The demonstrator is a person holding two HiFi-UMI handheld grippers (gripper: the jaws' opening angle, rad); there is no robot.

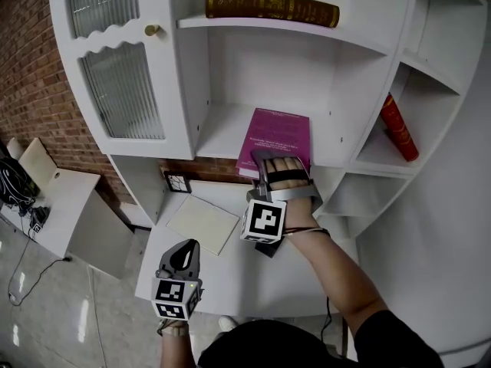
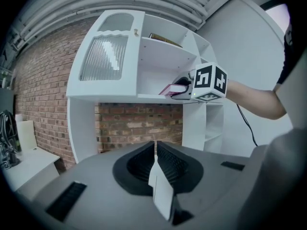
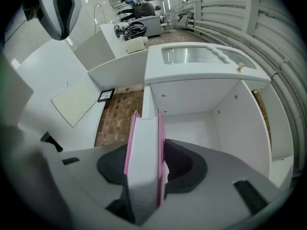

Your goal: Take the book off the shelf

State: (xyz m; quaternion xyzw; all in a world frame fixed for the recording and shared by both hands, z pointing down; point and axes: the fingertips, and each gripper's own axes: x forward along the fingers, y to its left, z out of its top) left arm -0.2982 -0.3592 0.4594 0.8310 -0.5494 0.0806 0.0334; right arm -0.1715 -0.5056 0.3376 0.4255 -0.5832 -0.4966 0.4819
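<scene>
A pink book (image 1: 278,133) lies flat on the middle shelf (image 1: 219,133) of a white cabinet, its near end past the shelf's front edge. My right gripper (image 1: 281,164) is at that near end, jaws closed over the book. In the right gripper view the pink book (image 3: 143,147) fills the gap between both dark pads (image 3: 178,161), which press on its covers. My left gripper (image 1: 182,257) hangs low over the white counter, shut and empty. From the left gripper view the left gripper (image 2: 154,163) faces the cabinet, with the pink book (image 2: 168,89) far ahead.
A brown book (image 1: 272,8) lies on the upper shelf and a red book (image 1: 399,127) leans in the right-hand compartment. A ribbed glass door (image 1: 123,90) stands left of the open bay. On the counter lie a cream sheet (image 1: 203,224) and a small framed picture (image 1: 177,182).
</scene>
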